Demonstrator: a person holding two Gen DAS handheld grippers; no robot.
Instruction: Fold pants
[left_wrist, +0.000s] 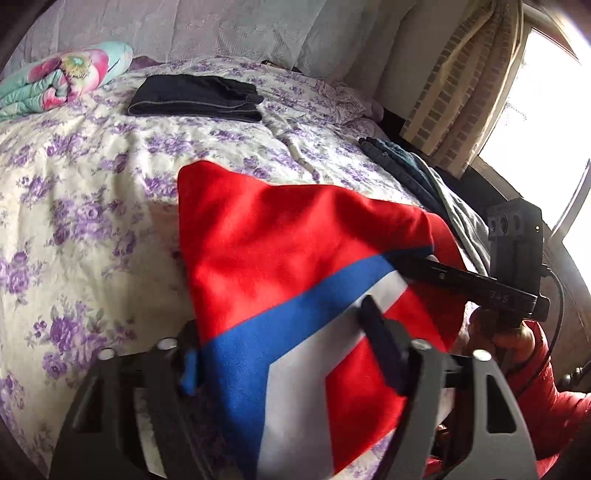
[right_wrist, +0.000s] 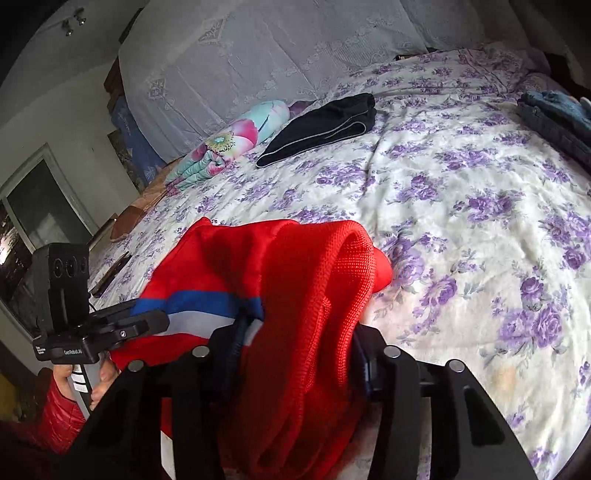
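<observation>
The red pants (left_wrist: 280, 236), with a blue and a white stripe, hang bunched over the near edge of the bed (right_wrist: 461, 206), gathered between both tools. The left gripper (left_wrist: 280, 343) is clenched on the striped fabric; the right gripper (right_wrist: 295, 343) is clenched on a thick red fold. Beyond the pants the floral bedspread lies open across its middle. Folded black pants (right_wrist: 325, 125) sit near the headboard beside a flowered quilt (right_wrist: 225, 144); dark clothes (right_wrist: 554, 114) crowd the window-side edge. Small white print on the left tool's body is too blurred to read.
</observation>
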